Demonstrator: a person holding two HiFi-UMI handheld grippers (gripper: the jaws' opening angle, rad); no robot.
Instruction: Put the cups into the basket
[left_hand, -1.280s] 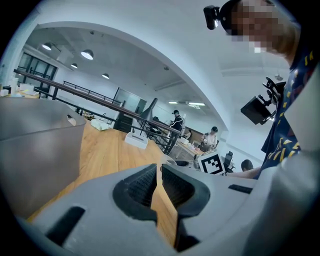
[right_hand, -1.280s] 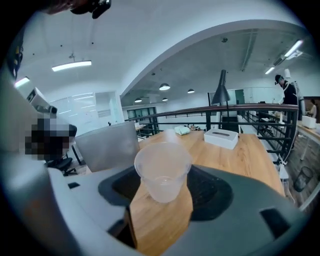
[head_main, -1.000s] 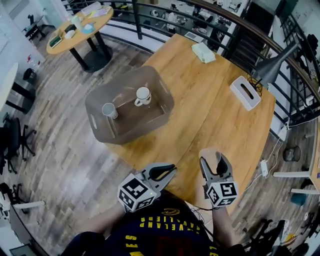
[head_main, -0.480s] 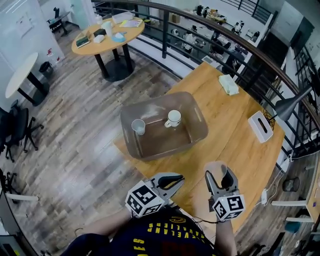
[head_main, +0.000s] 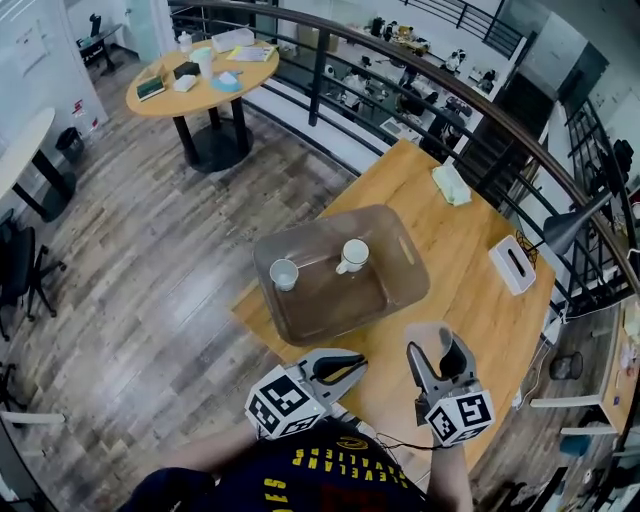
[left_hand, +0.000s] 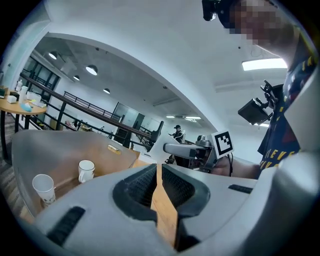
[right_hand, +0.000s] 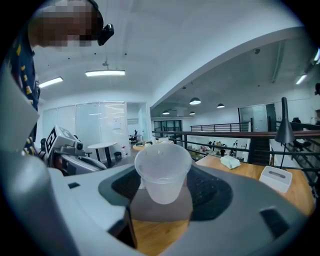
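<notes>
A translucent brown basket (head_main: 405, 255) stands on the wooden table (head_main: 470, 300). It holds a white paper cup (head_main: 284, 274) and a white mug (head_main: 353, 256), both upright. My right gripper (head_main: 432, 345) is shut on a clear plastic cup (right_hand: 162, 172), upright between its pads, just short of the basket's near corner. My left gripper (head_main: 350, 366) is shut and empty beside it, pads together (left_hand: 156, 185). The left gripper view shows the basket wall (left_hand: 60, 150), paper cup (left_hand: 43, 187), mug (left_hand: 86, 170) and the right gripper (left_hand: 192, 150).
On the table's far side lie a folded green cloth (head_main: 452, 184) and a white tissue box (head_main: 512, 264), with a grey lamp (head_main: 570, 225) at the edge. A dark railing (head_main: 330, 60) runs behind. A round table (head_main: 200, 75) stands on the floor below.
The basket and table have shifted right and down in the head view, and both grippers have come closer to the basket. The right gripper has kept hold of the plastic cup; the left has stayed shut.
</notes>
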